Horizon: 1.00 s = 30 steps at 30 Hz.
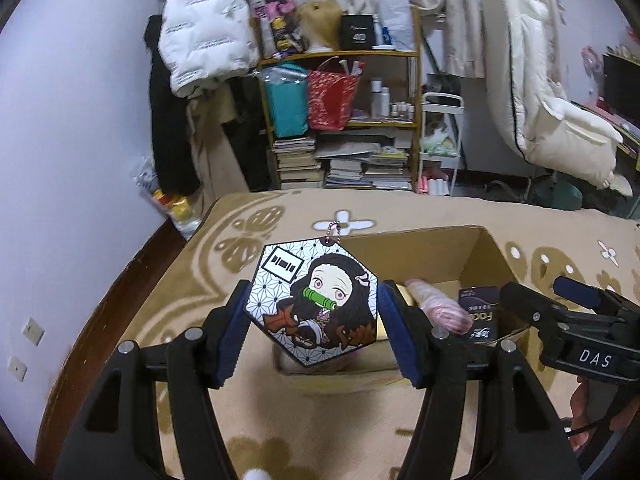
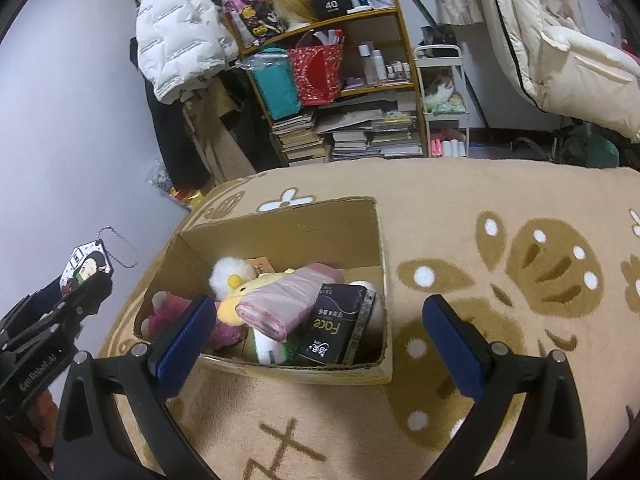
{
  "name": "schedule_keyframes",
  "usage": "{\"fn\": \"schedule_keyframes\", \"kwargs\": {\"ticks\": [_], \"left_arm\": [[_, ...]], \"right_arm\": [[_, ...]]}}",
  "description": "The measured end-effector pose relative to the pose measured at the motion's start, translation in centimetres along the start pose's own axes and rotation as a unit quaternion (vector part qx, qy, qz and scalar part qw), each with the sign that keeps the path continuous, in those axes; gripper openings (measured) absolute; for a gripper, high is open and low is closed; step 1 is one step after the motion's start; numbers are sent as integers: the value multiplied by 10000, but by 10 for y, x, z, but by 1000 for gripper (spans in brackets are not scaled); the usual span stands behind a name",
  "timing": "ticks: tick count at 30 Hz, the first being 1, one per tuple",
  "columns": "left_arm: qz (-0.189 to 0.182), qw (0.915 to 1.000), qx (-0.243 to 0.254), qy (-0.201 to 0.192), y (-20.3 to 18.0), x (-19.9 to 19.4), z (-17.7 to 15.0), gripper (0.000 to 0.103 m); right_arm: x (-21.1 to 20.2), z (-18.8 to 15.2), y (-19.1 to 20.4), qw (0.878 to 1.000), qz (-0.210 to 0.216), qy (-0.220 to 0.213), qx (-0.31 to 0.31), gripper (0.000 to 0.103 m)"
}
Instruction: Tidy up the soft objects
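My left gripper (image 1: 314, 312) is shut on a hexagonal rubber anime charm (image 1: 312, 300) with a bead chain, held upright above the near left part of an open cardboard box (image 1: 480, 248). The charm also shows at the left of the right wrist view (image 2: 86, 270). The box (image 2: 280, 220) holds a pink plush (image 2: 224, 330), a yellow and white plush (image 2: 236, 284), a pink plastic-wrapped roll (image 2: 280, 304) and a dark tissue pack (image 2: 332, 324). My right gripper (image 2: 316, 324) is open and empty, low over the box's near edge.
The box sits on a tan patterned blanket (image 2: 500, 240). Behind it stands a cluttered wooden shelf (image 2: 340, 64) with books, bags and bottles, a white puffer jacket (image 2: 172, 36) and a cream chair (image 1: 552, 120). A white wall (image 1: 72, 160) lies to the left.
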<state>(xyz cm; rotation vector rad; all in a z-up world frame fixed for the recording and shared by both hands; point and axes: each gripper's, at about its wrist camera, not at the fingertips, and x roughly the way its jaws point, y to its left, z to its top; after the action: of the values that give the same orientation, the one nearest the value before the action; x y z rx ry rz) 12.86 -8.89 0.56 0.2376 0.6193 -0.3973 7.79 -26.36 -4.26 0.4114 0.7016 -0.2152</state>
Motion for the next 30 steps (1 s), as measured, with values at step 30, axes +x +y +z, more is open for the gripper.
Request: {"fn": "schedule_keyframes", "kwargs": {"ticks": [30], "left_arm": [[458,9970,-517,-362,22,-62,-8,103]], "right_arm": [[-70,-12,6,9996,-49,-257,-127,103]]}}
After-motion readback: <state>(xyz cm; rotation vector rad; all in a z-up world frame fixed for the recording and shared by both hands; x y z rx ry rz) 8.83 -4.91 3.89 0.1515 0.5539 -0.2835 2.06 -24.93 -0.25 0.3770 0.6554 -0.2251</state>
